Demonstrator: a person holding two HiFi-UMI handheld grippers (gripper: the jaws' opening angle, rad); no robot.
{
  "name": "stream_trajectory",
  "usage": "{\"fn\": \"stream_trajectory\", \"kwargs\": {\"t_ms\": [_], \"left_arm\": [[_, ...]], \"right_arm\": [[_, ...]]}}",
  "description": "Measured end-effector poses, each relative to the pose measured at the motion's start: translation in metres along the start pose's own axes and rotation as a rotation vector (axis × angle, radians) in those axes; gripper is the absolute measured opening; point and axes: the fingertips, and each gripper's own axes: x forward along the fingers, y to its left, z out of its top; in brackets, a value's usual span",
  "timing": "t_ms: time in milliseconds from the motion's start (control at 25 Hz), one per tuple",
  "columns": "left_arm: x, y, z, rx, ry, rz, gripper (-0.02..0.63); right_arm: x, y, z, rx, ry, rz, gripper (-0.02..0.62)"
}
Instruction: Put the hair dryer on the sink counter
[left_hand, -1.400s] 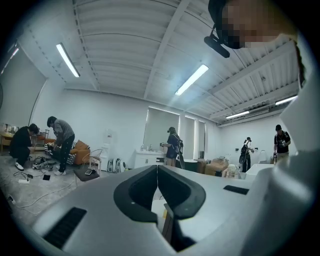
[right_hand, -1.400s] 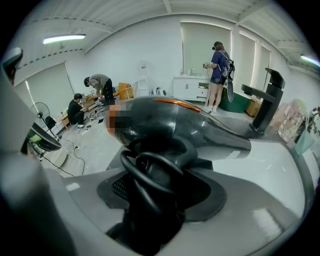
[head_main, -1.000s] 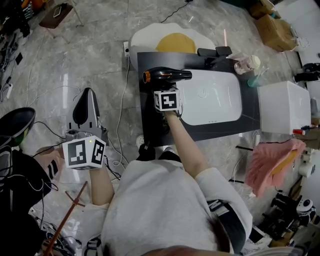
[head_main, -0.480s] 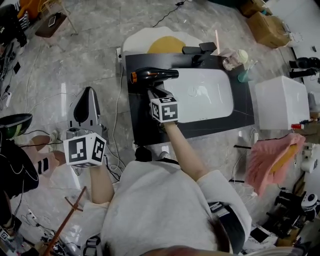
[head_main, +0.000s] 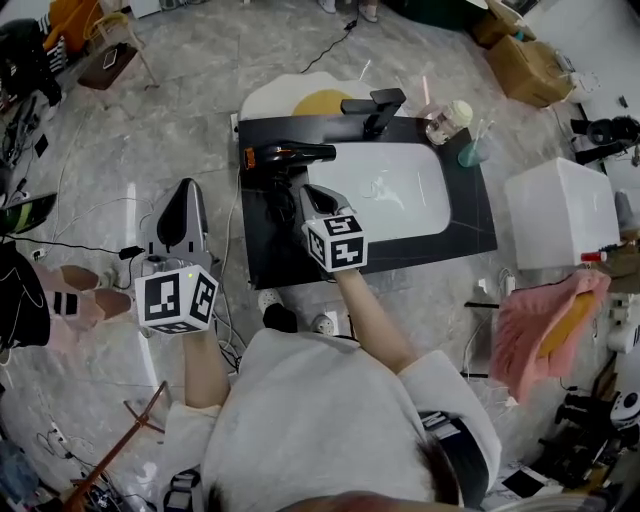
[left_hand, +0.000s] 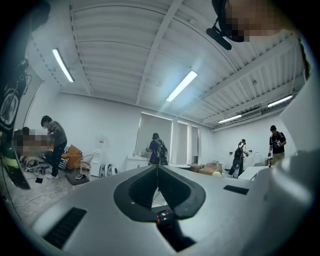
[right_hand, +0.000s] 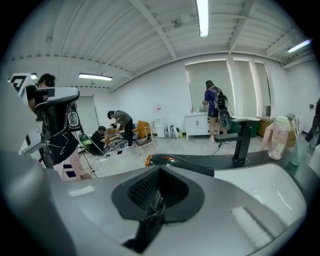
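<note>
Lying flat, the hair dryer rested on the dark sink counter, at the far left beside the white basin. The right gripper was just on the near side of it, jaws pressed together on nothing. The left gripper hung over the floor to the left, jaws together too.

We find no words, brand names or numbers we can read. Only signs: black-and-white square patterns on left cube and right cube. Patterns are blocks, not letters. Right gripper view, left edge: white mark on black patch, maybe piece of same kind of pattern, too cut off to tell.
</note>
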Motion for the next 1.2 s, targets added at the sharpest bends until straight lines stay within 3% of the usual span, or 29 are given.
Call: {"fn": "stream_trajectory", "kwargs": {"t_ms": [440, 1200], "left_arm": [[-0.028, -0.060, 0.016, 0.021, -0.036, -0.018, 0.009], [-0.073, -0.127, 0.038, 0.039, -0.092, -0.029, 0.009]], "right_arm": [[-0.093, -0.013, 0.051, -0.063, -0.193, -0.007, 0.011], [-0.230, -0.013, 0.122, -0.175, -0.467, -0.015, 0.011]]}}
